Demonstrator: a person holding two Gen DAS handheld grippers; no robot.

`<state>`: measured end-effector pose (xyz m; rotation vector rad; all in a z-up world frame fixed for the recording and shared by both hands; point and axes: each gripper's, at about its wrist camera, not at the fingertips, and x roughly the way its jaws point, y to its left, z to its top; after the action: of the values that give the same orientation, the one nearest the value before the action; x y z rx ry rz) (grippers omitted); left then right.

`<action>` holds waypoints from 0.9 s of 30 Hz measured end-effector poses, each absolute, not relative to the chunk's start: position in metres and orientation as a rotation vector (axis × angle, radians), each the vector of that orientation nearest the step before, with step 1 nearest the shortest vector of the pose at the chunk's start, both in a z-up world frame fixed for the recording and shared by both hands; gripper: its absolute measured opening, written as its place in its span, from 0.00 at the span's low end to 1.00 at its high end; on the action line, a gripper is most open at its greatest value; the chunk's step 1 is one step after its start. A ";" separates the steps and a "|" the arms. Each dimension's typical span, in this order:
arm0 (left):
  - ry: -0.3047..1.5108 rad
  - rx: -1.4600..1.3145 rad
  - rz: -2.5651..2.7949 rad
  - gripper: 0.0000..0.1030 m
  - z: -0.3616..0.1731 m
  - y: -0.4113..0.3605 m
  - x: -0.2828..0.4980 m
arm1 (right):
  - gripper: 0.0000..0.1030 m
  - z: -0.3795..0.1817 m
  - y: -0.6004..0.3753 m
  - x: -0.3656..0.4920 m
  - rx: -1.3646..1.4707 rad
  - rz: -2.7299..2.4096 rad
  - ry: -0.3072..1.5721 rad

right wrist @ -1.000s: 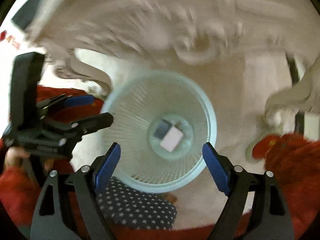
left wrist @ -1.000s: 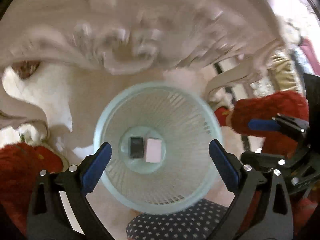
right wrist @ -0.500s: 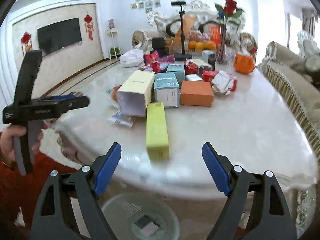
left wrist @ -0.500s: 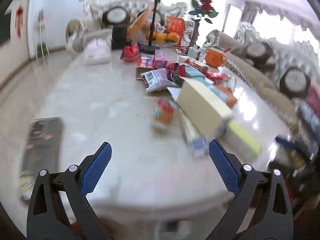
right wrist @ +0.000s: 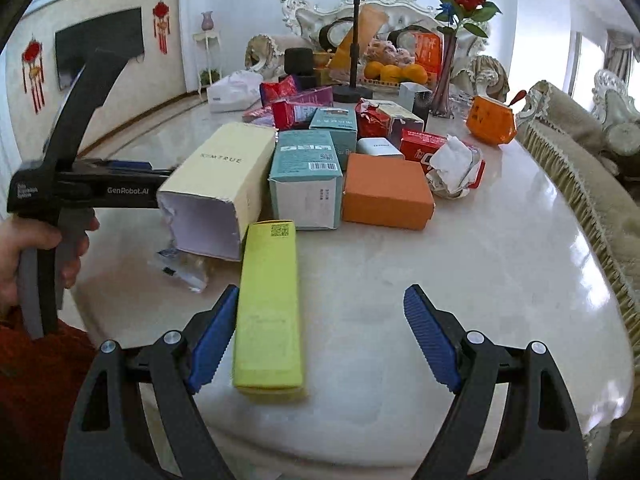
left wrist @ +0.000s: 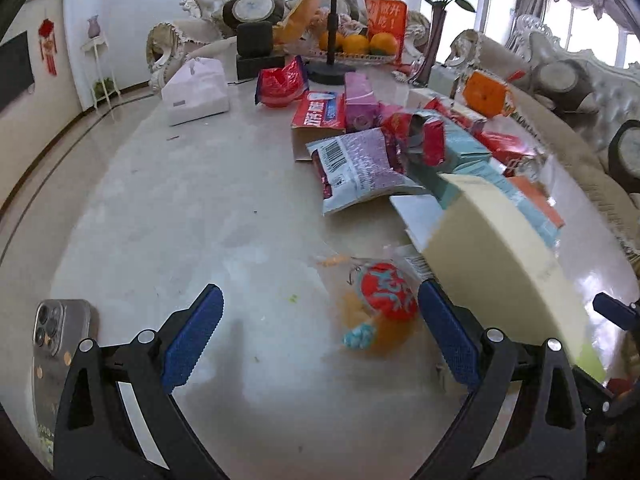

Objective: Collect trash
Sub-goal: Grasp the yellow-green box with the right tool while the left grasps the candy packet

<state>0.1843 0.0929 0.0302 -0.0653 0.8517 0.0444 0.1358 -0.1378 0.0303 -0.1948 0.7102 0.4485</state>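
Trash lies spread over a marble table [right wrist: 500,272]. My left gripper [left wrist: 320,336] is open over the near table edge, nothing between its fingers; a clear wrapper with a red round label [left wrist: 380,300] lies just ahead of its right finger, beside a cream box [left wrist: 496,264]. My right gripper [right wrist: 320,332] is open too, empty; a long yellow box [right wrist: 270,304] lies by its left finger. Behind it sit the cream box [right wrist: 224,180], a teal box [right wrist: 306,184], an orange box [right wrist: 386,192] and crumpled paper [right wrist: 456,168]. The left tool [right wrist: 80,188] shows at the right wrist view's left, held by a hand.
A phone [left wrist: 56,344] lies at the table's near left edge. Snack bags [left wrist: 360,168], red packets and a white bag [left wrist: 196,88] lie further back. A tripod stand [right wrist: 354,40], a fruit tray, a vase with a rose [right wrist: 452,56] and sofas stand behind.
Both grippers have risen and tilted up from over the pale blue basket on the floor to the table top. The basket has left both views. Both stay open.
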 end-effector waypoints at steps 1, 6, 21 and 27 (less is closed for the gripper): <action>0.858 -0.064 0.049 0.92 0.029 0.092 0.186 | 0.76 0.028 -0.135 0.138 -0.209 0.439 0.717; 0.880 -0.030 0.021 0.74 0.021 0.085 0.192 | 0.47 0.024 -0.133 0.141 -0.217 0.452 0.728; 0.755 -0.180 -0.035 0.39 0.054 0.119 0.135 | 0.26 0.064 -0.198 0.104 0.114 0.580 0.727; 0.730 -0.194 -0.223 0.39 0.064 0.092 0.016 | 0.26 0.049 -0.211 0.023 0.162 0.724 0.856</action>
<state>0.0159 0.0925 0.0644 -0.1938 0.7297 -0.2226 0.0228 -0.2107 0.0489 0.1617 0.8556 0.7240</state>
